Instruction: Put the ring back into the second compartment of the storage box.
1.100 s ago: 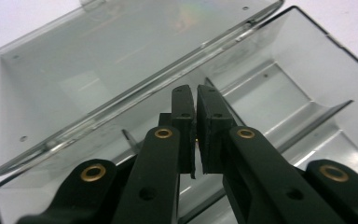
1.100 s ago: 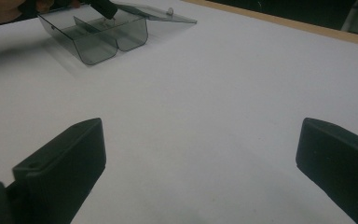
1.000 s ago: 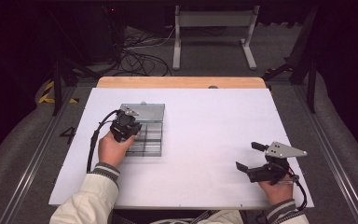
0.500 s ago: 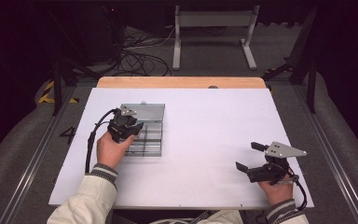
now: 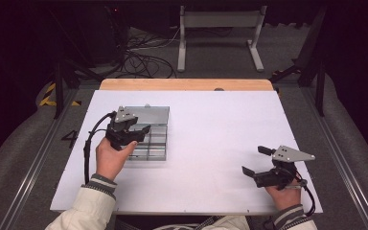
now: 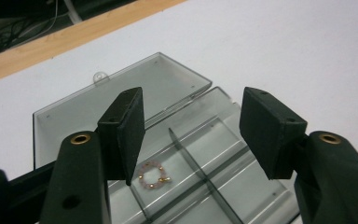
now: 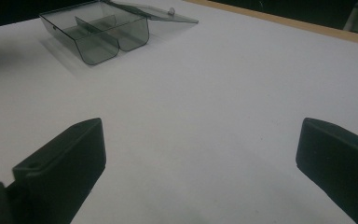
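White board covers the surface point(image 5: 211, 143), with dark floor and cables behind its far edge. Left tongs point(image 6: 191, 135) hang just above the clear compartment box point(image 5: 153, 139) near the left edge; their jaws have just been opening and now stand apart with nothing between them. Under them a small beaded ring point(image 6: 154, 175) lies in one compartment, and the box lid point(image 6: 121, 98) lies open flat toward the far edge. Right tongs point(image 5: 258, 160) rest near the right front corner, jaws wide apart and empty.

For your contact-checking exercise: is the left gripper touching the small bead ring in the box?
Apart: left gripper view shows the left gripper open above the bead ring.
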Action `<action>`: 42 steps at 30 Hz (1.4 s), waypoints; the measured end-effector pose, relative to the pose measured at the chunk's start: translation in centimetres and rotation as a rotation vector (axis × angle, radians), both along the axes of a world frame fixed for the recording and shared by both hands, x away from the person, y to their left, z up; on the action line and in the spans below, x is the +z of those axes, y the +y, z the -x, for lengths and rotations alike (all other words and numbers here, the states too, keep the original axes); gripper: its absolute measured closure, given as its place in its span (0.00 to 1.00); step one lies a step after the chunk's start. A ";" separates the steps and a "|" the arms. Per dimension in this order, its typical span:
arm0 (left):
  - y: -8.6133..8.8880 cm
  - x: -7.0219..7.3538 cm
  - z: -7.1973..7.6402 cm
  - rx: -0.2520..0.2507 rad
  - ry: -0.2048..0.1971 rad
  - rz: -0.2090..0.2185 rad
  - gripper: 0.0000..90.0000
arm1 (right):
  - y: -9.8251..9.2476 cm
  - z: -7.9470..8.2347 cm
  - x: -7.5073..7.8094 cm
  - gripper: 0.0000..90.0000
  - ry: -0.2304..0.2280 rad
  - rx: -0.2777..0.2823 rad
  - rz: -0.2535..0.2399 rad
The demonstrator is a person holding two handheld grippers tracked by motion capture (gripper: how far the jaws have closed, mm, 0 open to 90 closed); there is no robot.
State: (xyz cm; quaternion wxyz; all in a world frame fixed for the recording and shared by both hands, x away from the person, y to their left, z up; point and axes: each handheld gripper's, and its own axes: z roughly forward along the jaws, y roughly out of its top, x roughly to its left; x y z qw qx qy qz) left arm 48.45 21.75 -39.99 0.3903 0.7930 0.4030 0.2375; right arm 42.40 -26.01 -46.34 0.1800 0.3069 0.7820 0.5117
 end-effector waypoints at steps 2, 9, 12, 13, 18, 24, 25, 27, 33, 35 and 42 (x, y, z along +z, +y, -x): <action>-0.2 0.6 0.7 -0.013 -0.014 0.018 0.44 | 0.0 0.0 0.0 0.02 0.000 0.000 0.001; -0.3 1.1 1.7 -0.017 -0.035 0.012 0.43 | 0.0 0.0 0.0 0.02 0.001 0.000 0.002; -0.1 1.2 2.0 -0.023 -0.042 0.018 0.42 | 0.0 0.0 0.0 0.02 0.000 0.001 0.001; 0.0 1.2 2.2 -0.022 -0.044 0.023 0.42 | 0.0 0.0 0.0 0.02 0.000 0.001 0.001; 0.6 1.5 3.2 -0.039 -0.077 0.041 0.40 | 0.0 0.1 0.0 0.02 0.001 0.002 0.000; 1.3 2.1 5.1 -0.066 -0.122 0.100 0.34 | 0.1 0.1 0.0 0.02 0.000 0.009 0.001; 1.4 2.0 5.4 -0.071 -0.122 0.110 0.34 | 0.1 0.1 0.0 0.02 0.000 0.010 0.001; 1.7 1.9 5.9 -0.075 -0.132 0.116 0.32 | 0.1 0.1 0.0 0.02 0.000 0.012 0.001; 2.6 1.5 7.4 -0.081 -0.166 0.144 0.27 | 0.1 0.1 0.0 0.02 -0.001 0.019 -0.001; 2.8 1.2 7.9 -0.080 -0.181 0.143 0.25 | 0.2 0.1 0.0 0.02 -0.001 0.021 0.000; 3.4 0.0 9.1 -0.082 -0.212 0.135 0.21 | 0.2 0.3 0.1 0.02 -0.003 0.031 -0.001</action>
